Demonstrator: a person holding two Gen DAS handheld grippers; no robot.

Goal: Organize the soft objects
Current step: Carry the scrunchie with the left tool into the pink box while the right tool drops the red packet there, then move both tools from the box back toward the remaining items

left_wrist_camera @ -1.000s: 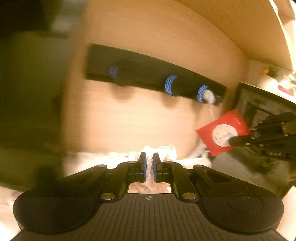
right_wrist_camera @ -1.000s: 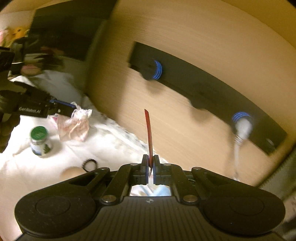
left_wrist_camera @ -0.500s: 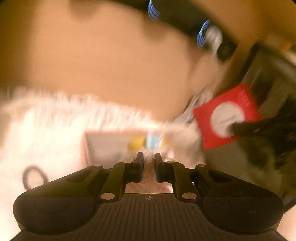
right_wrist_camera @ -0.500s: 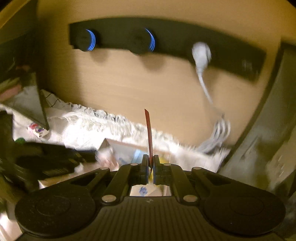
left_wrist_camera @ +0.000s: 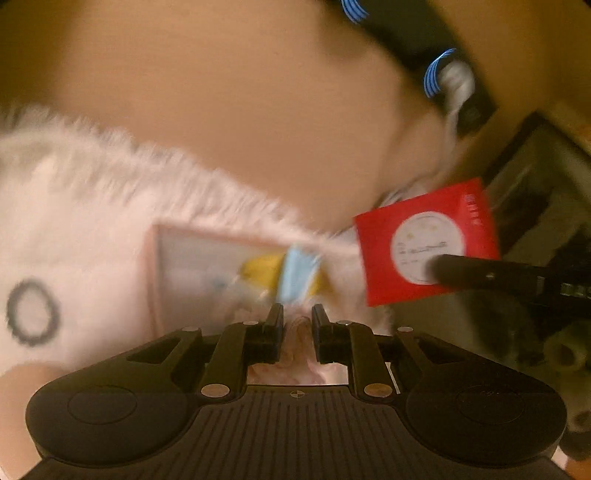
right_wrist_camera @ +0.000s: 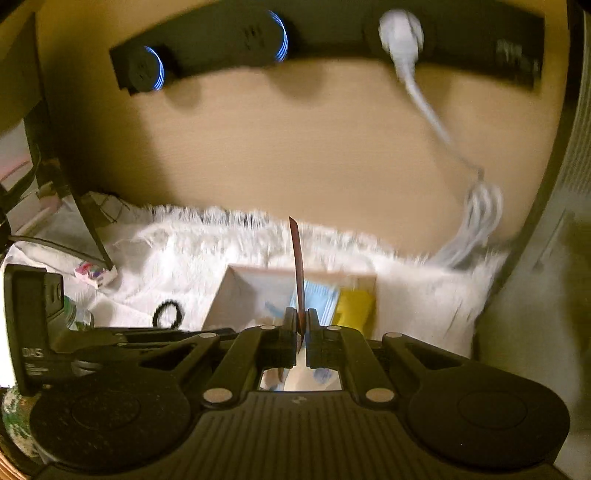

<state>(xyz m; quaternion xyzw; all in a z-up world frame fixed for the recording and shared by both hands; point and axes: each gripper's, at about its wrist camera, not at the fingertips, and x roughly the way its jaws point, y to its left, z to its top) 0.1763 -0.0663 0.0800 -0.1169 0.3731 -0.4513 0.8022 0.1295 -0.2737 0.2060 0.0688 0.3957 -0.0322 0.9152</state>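
An open box (left_wrist_camera: 153,280) with a pale pink rim sits on a white fringed cloth (left_wrist_camera: 74,221). Inside lie a blue packet (left_wrist_camera: 297,273) and a yellow item (left_wrist_camera: 264,269). My left gripper (left_wrist_camera: 297,317) hangs over the box's near edge. Its jaws are opening, and a crumpled pinkish bundle (left_wrist_camera: 297,334) sits loosely between them. My right gripper (right_wrist_camera: 302,317) is shut on a flat red packet (right_wrist_camera: 297,258), seen edge-on above the box (right_wrist_camera: 221,291). From the left wrist view, that red packet (left_wrist_camera: 380,240) shows its white round label at the right.
A black hair tie (left_wrist_camera: 14,321) lies on the cloth left of the box. A green-lidded jar (right_wrist_camera: 75,314) stands behind the left gripper's body. On the wooden back wall hangs a black power strip (right_wrist_camera: 332,33) with a white cable (right_wrist_camera: 480,214). A dark frame stands at right.
Both grippers swung down from facing the wall and now hang over the box. The left jaws have parted a little around the bundle. The right stays shut on the red packet.
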